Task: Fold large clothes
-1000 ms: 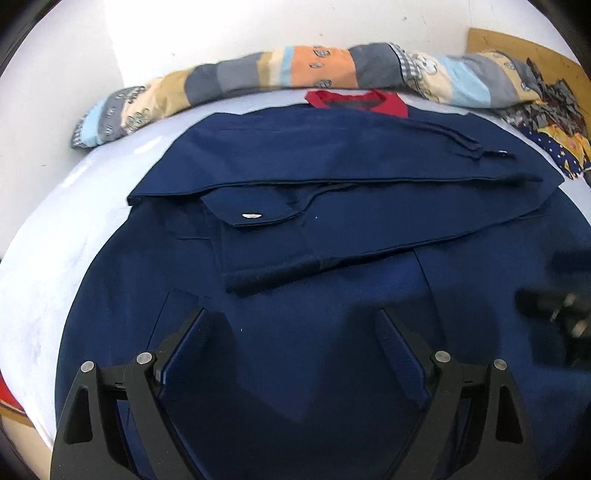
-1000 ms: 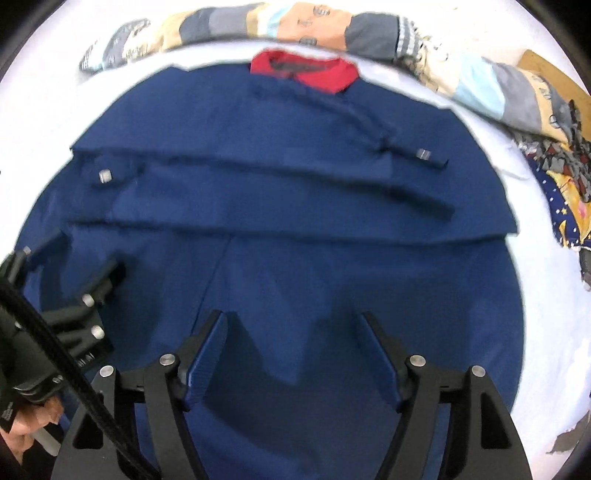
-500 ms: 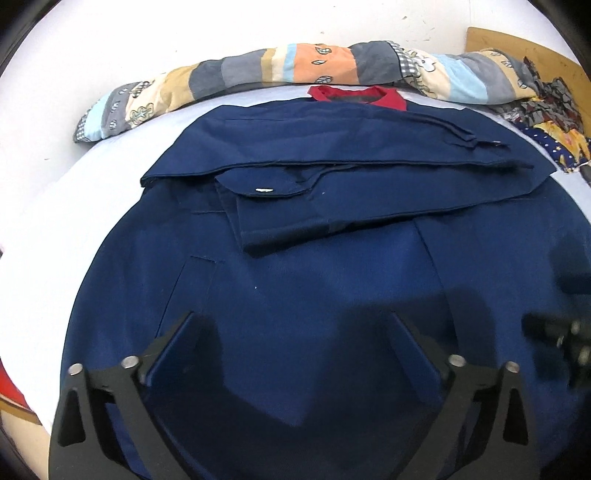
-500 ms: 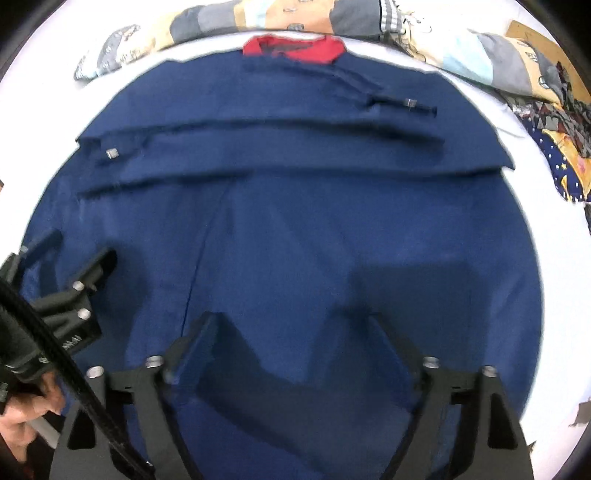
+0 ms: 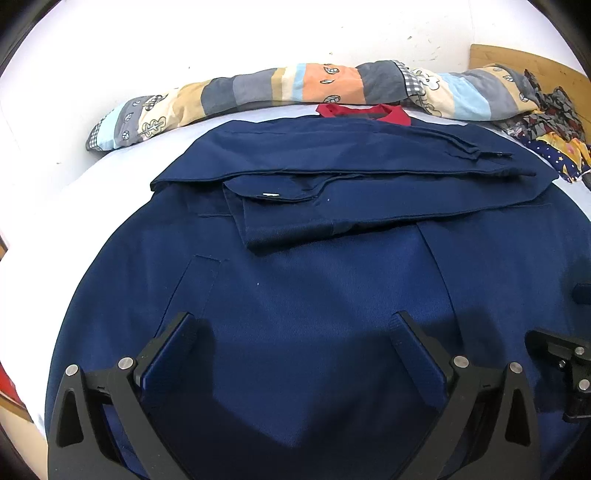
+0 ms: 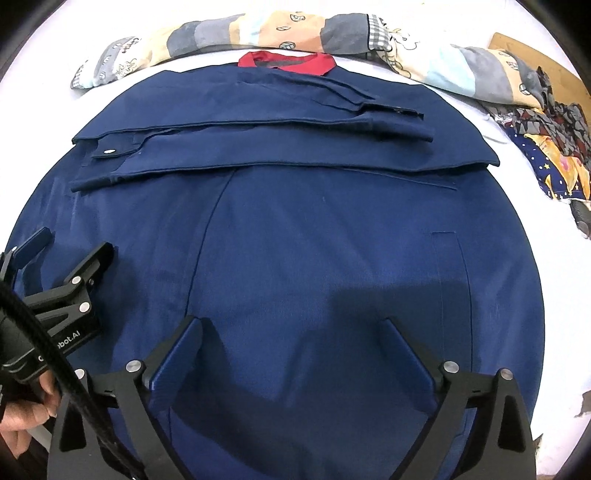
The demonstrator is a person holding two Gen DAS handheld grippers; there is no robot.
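A large navy jacket with a red collar lies flat on a white bed. Its sleeves are folded across the chest. Over the jacket's lower left part my left gripper stands open, with only flat cloth showing between the fingers. My right gripper hovers over the lower right part. Its jaws are opening and grip nothing.
A rolled patchwork quilt lies along the far edge by the wall. A heap of patterned clothes sits at the far right near a wooden board. White sheet surrounds the jacket. A person's hand holds the left gripper.
Both grippers' jaws have spread wider. The right gripper has drifted a little over the lower jacket. The jacket and its folded sleeves lie as before.
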